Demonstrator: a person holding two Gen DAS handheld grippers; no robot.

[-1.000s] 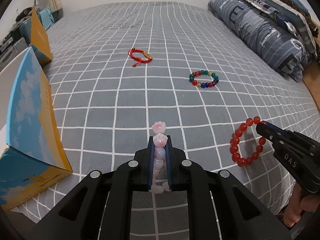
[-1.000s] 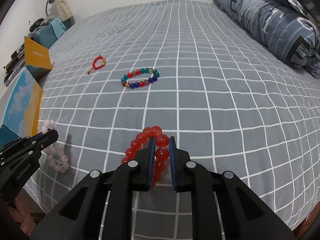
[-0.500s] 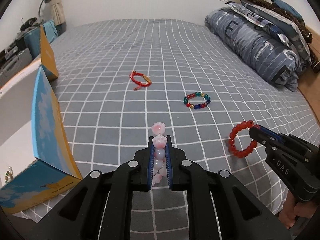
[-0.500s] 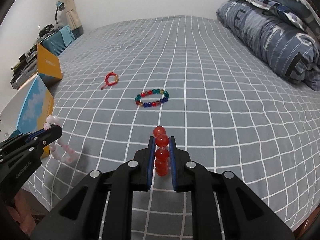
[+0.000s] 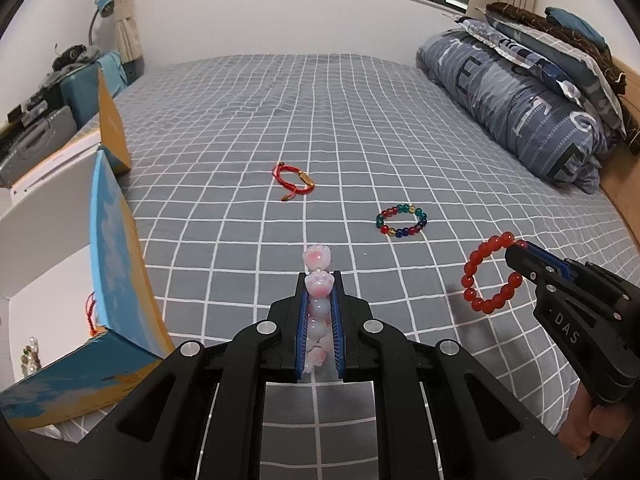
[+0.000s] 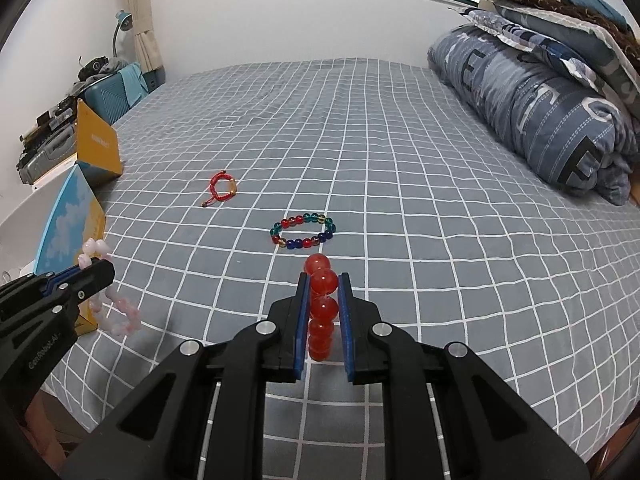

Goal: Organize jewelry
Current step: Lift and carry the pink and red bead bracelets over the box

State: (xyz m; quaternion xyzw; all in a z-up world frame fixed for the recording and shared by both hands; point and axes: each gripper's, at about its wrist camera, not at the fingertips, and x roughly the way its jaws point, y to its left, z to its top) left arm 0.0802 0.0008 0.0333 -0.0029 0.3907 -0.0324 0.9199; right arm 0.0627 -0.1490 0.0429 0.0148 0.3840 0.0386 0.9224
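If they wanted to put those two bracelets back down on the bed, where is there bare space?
Plenty. The bed is bare between the multicolored bracelet and the rolled quilt, and all across its far half beyond the red cord bracelet. The near strip under both tools is bare too. It is tighter on the left, by the open blue box.

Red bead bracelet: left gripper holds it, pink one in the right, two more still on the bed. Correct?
Swapped. The right gripper holds the red bead bracelet, per the right wrist view; the left gripper holds the pink bracelet. Two do lie on the bed.
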